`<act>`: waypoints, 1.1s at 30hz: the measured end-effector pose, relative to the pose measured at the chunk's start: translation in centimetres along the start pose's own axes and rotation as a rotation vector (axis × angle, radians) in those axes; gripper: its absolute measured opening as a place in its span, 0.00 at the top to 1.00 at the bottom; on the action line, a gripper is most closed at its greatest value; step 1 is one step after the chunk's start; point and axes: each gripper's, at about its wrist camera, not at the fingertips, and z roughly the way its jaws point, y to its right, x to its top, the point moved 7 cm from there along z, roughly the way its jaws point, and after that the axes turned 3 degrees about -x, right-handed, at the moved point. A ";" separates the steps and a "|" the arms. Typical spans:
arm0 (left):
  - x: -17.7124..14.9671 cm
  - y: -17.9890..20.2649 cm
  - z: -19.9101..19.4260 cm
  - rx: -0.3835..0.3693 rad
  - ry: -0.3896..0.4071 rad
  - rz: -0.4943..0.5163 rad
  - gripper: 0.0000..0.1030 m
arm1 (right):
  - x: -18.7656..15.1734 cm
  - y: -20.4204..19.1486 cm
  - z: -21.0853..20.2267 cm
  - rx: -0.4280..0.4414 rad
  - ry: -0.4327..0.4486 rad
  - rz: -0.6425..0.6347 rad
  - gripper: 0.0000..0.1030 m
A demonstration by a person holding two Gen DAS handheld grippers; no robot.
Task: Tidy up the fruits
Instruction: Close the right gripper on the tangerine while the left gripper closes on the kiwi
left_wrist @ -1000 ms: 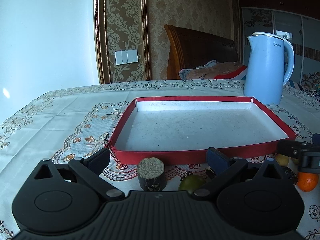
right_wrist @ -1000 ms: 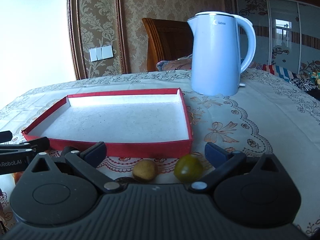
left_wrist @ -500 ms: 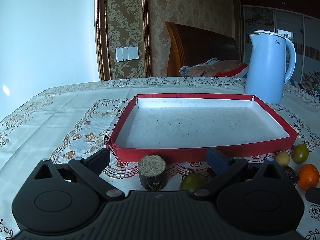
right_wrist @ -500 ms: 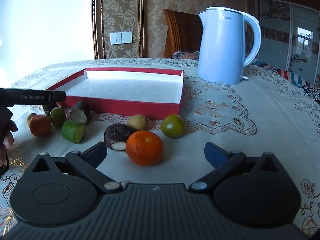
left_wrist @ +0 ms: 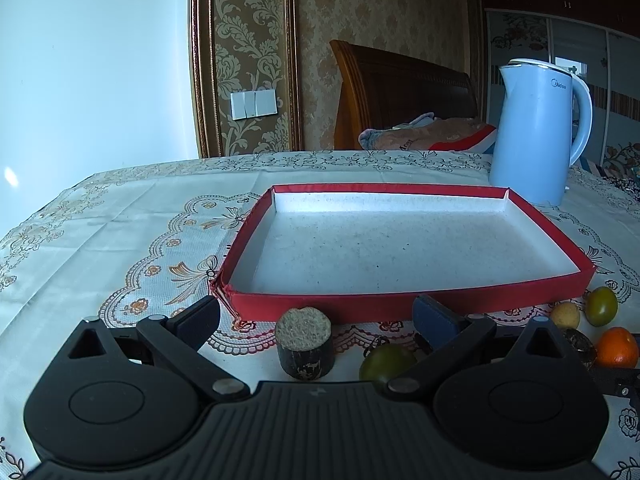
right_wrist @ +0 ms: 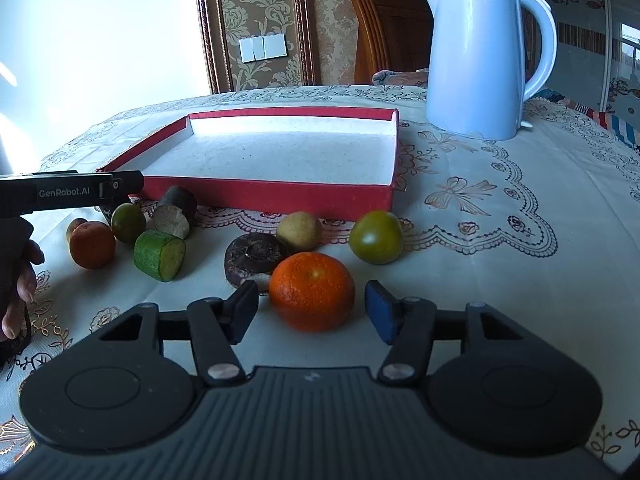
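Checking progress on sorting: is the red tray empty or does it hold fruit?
Empty. The red tray shows only its bare white floor; the orange lies outside on the tablecloth.

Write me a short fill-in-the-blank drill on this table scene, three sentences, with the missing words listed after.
1. The fruit between the fingers of the right gripper is an ____.
2. The red tray holds ____ fruit so far.
3. The tall thing standing behind the tray's far right corner is a light blue ____.

Missing words: orange; no; kettle
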 end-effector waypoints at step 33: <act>-3.9 -6.1 -2.1 -0.014 -0.180 -0.047 0.00 | 0.0 0.4 0.1 0.011 0.011 0.026 0.59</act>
